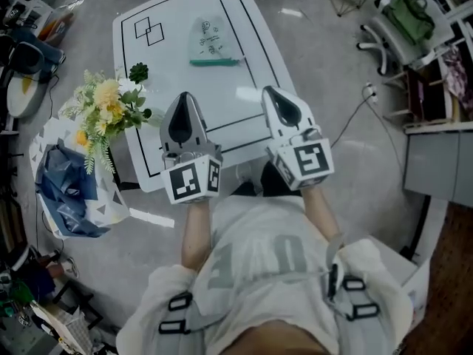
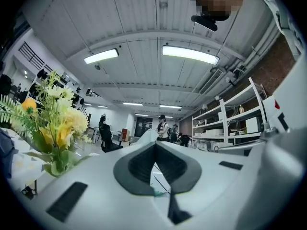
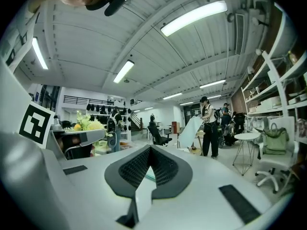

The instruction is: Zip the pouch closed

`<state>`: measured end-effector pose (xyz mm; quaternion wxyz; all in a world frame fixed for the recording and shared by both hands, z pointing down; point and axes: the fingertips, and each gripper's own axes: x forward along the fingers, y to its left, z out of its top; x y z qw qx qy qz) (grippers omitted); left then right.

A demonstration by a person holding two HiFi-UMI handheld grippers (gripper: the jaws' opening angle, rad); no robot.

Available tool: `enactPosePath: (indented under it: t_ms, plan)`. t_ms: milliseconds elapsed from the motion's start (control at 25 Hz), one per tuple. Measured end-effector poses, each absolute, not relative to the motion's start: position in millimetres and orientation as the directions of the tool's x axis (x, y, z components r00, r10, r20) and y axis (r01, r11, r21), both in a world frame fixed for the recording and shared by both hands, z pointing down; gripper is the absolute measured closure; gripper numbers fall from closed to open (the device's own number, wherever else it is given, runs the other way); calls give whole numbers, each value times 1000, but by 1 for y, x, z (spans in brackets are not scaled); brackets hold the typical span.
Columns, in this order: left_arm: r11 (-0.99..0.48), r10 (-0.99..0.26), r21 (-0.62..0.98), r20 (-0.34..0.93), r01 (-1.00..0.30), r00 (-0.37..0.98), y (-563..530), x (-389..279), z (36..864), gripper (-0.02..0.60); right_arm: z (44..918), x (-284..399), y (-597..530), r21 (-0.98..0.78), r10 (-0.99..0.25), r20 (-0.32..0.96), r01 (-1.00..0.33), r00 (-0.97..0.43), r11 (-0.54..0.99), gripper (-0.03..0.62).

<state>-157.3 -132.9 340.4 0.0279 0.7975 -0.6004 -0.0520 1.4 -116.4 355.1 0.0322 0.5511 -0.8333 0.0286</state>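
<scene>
A clear pouch (image 1: 211,41) with a teal zip edge lies at the far middle of the white table (image 1: 230,98), inside the black outline. Both grippers hover side by side over the table's near edge, well short of the pouch. My left gripper (image 1: 185,97) is shut with nothing in it, and so is my right gripper (image 1: 273,92). In the left gripper view the jaws (image 2: 154,146) meet, and a pale shape that may be the pouch (image 2: 144,137) shows beyond them. The right gripper view shows shut jaws (image 3: 150,150) with a pale sheet (image 3: 191,131) far ahead.
A bunch of yellow and white flowers (image 1: 106,107) stands at the table's left edge, close to my left gripper. A blue bag (image 1: 65,191) lies on the floor to the left. Chairs and shelves (image 1: 403,21) stand at the right. People (image 3: 209,126) stand far off.
</scene>
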Motion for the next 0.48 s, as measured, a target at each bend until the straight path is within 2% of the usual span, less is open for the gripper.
enactPosePath:
  t_ms: [480]
  plan:
    - [-186,-982,99,-39,-978,183,-158,-146,342,574,367,13,-160,-32,-878,111,-884,-466,466,588]
